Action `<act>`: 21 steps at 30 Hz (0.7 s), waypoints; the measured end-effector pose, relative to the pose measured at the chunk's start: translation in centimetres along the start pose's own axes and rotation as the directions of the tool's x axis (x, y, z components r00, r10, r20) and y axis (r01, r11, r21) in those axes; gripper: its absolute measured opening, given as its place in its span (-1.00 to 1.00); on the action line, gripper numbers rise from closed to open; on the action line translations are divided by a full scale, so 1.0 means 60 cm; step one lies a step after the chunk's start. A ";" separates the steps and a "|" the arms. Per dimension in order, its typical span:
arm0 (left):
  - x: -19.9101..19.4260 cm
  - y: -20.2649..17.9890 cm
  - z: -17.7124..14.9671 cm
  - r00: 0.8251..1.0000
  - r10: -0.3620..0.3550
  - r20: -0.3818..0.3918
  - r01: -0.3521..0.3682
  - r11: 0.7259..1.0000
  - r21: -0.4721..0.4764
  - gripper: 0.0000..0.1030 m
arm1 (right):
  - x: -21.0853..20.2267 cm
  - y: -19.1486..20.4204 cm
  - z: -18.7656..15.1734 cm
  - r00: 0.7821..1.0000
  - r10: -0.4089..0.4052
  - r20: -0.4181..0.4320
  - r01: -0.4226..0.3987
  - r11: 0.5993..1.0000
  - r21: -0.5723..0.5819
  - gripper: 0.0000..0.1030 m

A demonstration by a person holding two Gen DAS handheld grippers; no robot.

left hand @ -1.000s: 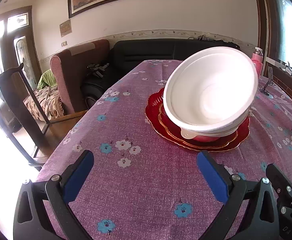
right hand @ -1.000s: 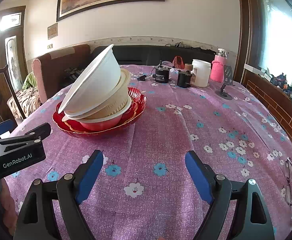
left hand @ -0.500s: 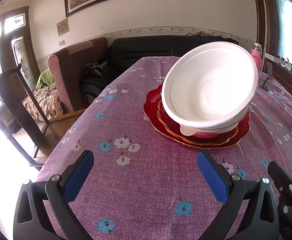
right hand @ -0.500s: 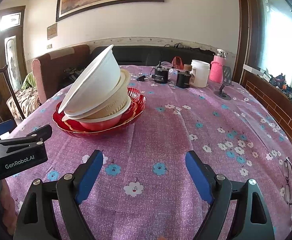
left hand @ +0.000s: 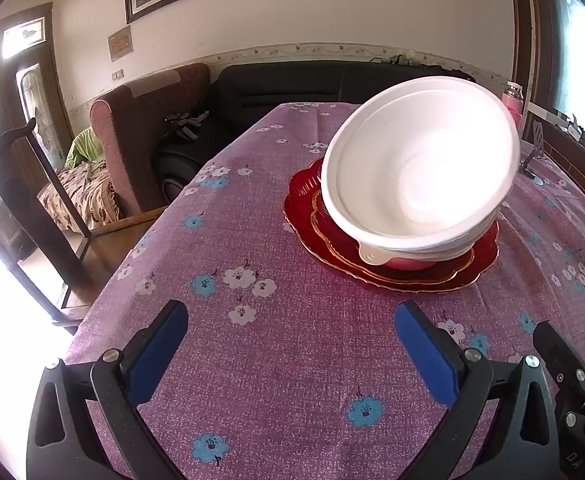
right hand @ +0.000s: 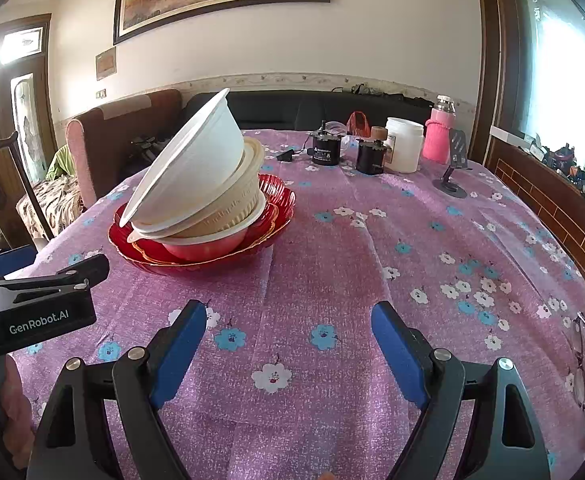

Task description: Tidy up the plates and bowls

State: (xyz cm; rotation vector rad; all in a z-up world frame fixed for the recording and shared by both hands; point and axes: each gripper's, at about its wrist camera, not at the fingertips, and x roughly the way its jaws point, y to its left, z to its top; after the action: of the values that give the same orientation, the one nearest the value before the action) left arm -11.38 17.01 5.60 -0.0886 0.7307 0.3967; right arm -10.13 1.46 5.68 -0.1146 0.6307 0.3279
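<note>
Bowls stacked tilted on red plates mid-surface, white bowl topmost, leaning. Left tool and right tool both spread wide, empty, near the plates, touching nothing.

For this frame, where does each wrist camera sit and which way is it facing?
Left wrist: behind the open left gripper, facing the tilted white plastic bowl from its open side; right gripper's tip at right edge.
Right wrist: behind the open right gripper, looking across the purple floral tablecloth; left gripper at left.
Shared: bowl stack on red scalloped plates.
</note>
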 end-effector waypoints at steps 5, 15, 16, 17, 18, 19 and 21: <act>-0.005 -0.006 0.003 1.000 -0.018 -0.020 0.018 1.000 0.005 1.00 | 0.000 -0.005 0.000 1.000 0.004 -0.001 -0.004 1.000 0.010 0.71; -0.034 -0.039 0.022 0.997 -0.070 -0.035 0.071 0.997 0.031 1.00 | -0.016 -0.030 0.009 1.000 0.022 0.019 -0.023 0.999 0.043 0.76; -0.036 -0.041 0.024 0.997 -0.072 -0.039 0.074 0.997 0.032 1.00 | -0.017 -0.033 0.009 1.000 0.023 0.021 -0.024 0.999 0.048 0.76; -0.036 -0.042 0.026 0.996 -0.073 -0.043 0.074 0.997 0.031 1.00 | -0.018 -0.036 0.008 0.999 0.024 0.023 -0.025 0.998 0.051 0.76; -0.036 -0.043 0.027 0.996 -0.071 -0.049 0.072 0.997 0.027 1.00 | -0.018 -0.039 0.007 0.999 0.027 0.023 -0.028 0.998 0.054 0.76; -0.036 -0.043 0.030 0.996 -0.072 -0.053 0.073 0.997 0.023 1.00 | -0.019 -0.042 0.006 0.999 0.029 0.021 -0.030 0.998 0.056 0.76; -0.037 -0.044 0.030 0.995 -0.077 -0.059 0.078 0.997 0.017 1.00 | -0.020 -0.047 0.005 0.999 0.033 0.024 -0.034 0.997 0.062 0.76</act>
State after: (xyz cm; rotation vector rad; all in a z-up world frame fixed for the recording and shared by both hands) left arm -10.73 14.24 8.27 -0.1100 0.7864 0.3136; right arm -9.93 -1.43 6.63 -0.0400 0.6205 0.3411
